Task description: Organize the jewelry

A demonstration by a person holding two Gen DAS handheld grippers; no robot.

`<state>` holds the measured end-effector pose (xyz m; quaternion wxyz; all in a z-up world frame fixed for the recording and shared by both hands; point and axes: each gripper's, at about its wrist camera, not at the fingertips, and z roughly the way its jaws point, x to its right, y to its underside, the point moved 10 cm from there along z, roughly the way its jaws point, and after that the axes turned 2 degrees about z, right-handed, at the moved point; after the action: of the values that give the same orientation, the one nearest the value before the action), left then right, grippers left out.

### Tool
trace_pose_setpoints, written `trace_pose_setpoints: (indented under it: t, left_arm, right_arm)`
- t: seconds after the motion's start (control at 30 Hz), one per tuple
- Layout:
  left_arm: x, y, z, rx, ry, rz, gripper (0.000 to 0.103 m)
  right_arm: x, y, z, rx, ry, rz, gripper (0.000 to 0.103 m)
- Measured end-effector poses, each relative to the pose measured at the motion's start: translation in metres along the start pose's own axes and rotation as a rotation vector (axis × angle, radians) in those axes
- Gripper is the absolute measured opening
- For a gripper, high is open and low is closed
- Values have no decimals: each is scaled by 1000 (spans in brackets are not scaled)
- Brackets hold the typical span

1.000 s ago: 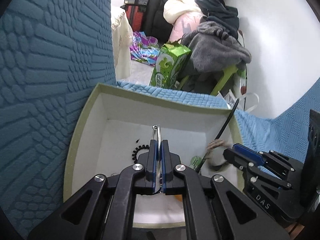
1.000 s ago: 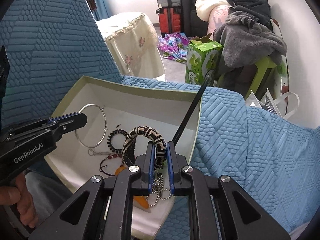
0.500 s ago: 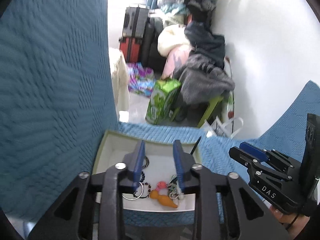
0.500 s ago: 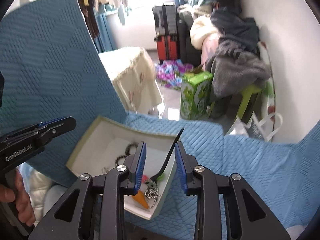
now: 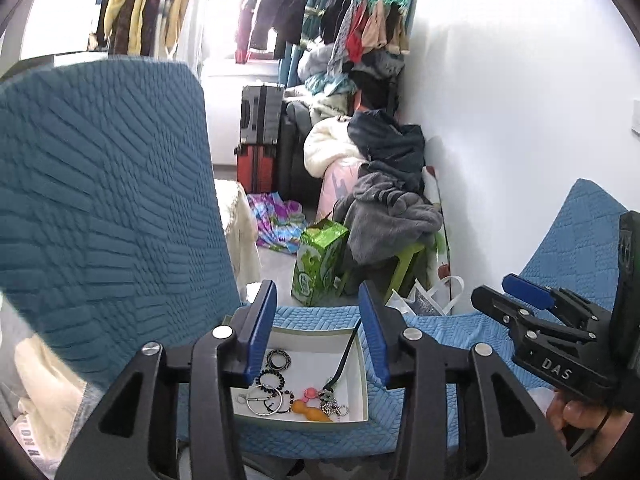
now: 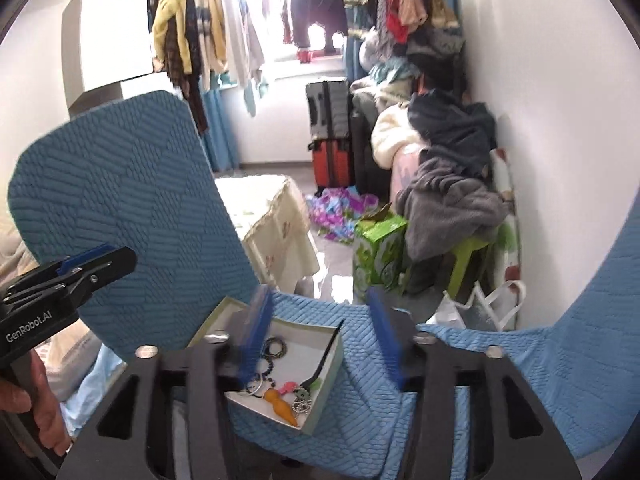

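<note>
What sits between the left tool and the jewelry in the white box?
Nothing visible. The left tool is open above the white box, which has no lid, so the silver ring and orange pendant lie exposed. The right tool is off to the side.

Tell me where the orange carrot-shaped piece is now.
In the left wrist view, the orange piece lies in the white box, by its near edge, between silver ring and bead chain.

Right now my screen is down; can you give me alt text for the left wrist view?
The left gripper hangs with jaws open and empty above a shallow white box on a blue quilted cover. The box holds a silver hoop, black beaded bracelets, an orange pendant and a black stick. The right gripper is at right.
</note>
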<state>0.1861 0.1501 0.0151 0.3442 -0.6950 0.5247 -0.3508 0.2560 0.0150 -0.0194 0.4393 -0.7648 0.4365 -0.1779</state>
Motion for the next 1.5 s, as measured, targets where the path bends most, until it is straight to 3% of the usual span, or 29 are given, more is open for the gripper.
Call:
trace_pose_setpoints:
  t: [0.1, 0.17, 0.27, 0.33, 0.63, 0.93, 1.2, 1.5]
  left_arm:
    - [2, 5, -12, 17, 0, 5, 55]
    - [4, 11, -17, 15, 14, 12, 57]
    - [8, 22, -18, 3, 30, 3, 81]
    - [12, 27, -18, 3, 28, 8, 82]
    - [16, 62, -13, -50, 10, -4, 84]
    - [7, 96, 5, -123, -33, 26, 85]
    - [3, 119, 14, -166, -63, 16, 102]
    - [-5, 137, 18, -204, -102, 35, 102]
  right_arm:
    - [3, 5, -17, 20, 8, 11, 61]
    - [5, 11, -28, 34, 28, 12, 74]
    - [5, 20, -40, 57, 68, -34, 92]
    - [8, 28, -45, 69, 83, -32, 102]
    - [30, 72, -42, 35, 95, 77, 102]
    - [47, 129, -24, -60, 125, 170, 102]
    - [47, 138, -21, -59, 160, 155, 102]
    - [53, 143, -19, -72, 188, 159, 102]
